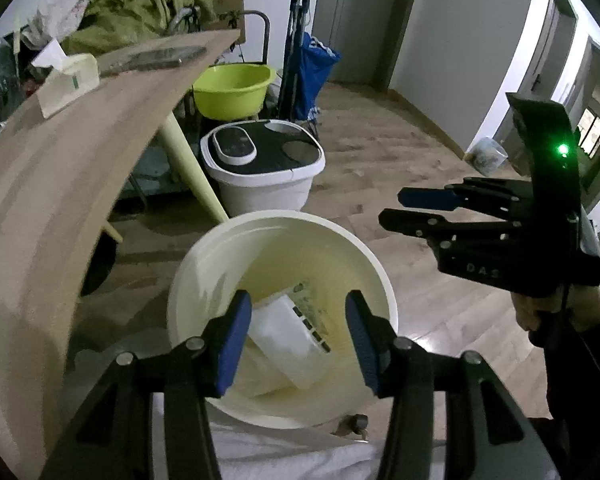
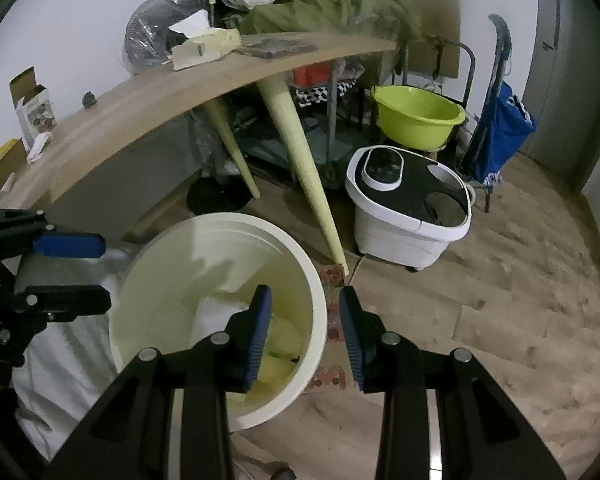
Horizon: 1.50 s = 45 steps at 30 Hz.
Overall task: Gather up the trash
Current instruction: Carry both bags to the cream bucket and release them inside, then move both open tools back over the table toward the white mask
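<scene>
A cream round bin [image 1: 376, 280] stands on the wood floor beside the table; it also shows in the right wrist view [image 2: 316, 304]. Inside lies a white plastic container [image 1: 288, 332] with a dark-patterned edge, on pale trash [image 2: 216, 312]. My left gripper [image 1: 298, 338] is open and empty, just above the bin's mouth. My right gripper [image 2: 304, 334] is open and empty, over the bin's right rim. The right gripper also shows in the left wrist view [image 1: 392, 206], to the right of the bin. The left gripper shows in the right wrist view [image 2: 100, 272], at the bin's left.
A wooden table [image 2: 148, 108] holds a tissue box [image 2: 204, 46], a dark flat object [image 2: 276, 46] and small boxes [image 2: 32, 112]. A white foot bath [image 2: 408, 208], a green basin [image 2: 416, 116] and a blue trolley bag [image 2: 500, 128] stand on the floor. A white cloth [image 2: 60, 360] lies by the bin.
</scene>
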Each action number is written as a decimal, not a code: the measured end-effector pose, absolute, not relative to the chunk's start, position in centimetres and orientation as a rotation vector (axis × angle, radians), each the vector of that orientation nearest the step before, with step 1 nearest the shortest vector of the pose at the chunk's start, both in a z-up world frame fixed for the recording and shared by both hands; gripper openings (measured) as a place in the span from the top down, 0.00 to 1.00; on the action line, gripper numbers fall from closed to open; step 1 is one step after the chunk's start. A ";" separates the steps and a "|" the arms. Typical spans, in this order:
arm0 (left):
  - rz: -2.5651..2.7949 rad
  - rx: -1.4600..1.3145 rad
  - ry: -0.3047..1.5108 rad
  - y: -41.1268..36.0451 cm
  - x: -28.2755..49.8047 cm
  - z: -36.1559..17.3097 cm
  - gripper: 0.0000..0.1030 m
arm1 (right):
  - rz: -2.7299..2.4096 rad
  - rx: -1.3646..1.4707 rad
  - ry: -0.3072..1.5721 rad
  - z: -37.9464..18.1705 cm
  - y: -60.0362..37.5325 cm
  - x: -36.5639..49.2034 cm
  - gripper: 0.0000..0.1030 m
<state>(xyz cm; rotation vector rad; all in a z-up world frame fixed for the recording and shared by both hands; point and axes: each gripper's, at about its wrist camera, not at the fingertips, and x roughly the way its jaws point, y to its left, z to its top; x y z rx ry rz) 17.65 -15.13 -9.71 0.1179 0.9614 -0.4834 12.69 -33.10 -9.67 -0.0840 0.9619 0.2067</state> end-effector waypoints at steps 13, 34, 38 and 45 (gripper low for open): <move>-0.398 0.063 0.829 -11.1 15.2 -5.1 0.53 | 0.287 -0.155 0.884 -6.1 -28.1 12.7 0.68; -0.151 -0.094 0.715 0.4 10.0 -2.0 0.52 | 0.506 -0.259 0.785 -2.1 -16.8 13.8 0.58; -0.085 -0.114 0.709 2.6 9.1 -1.8 0.52 | 0.565 -0.279 0.775 -2.0 -14.0 14.2 0.58; 0.045 -0.189 0.691 6.8 7.6 -1.7 0.49 | 0.653 -0.305 0.770 -2.1 -10.0 15.0 0.58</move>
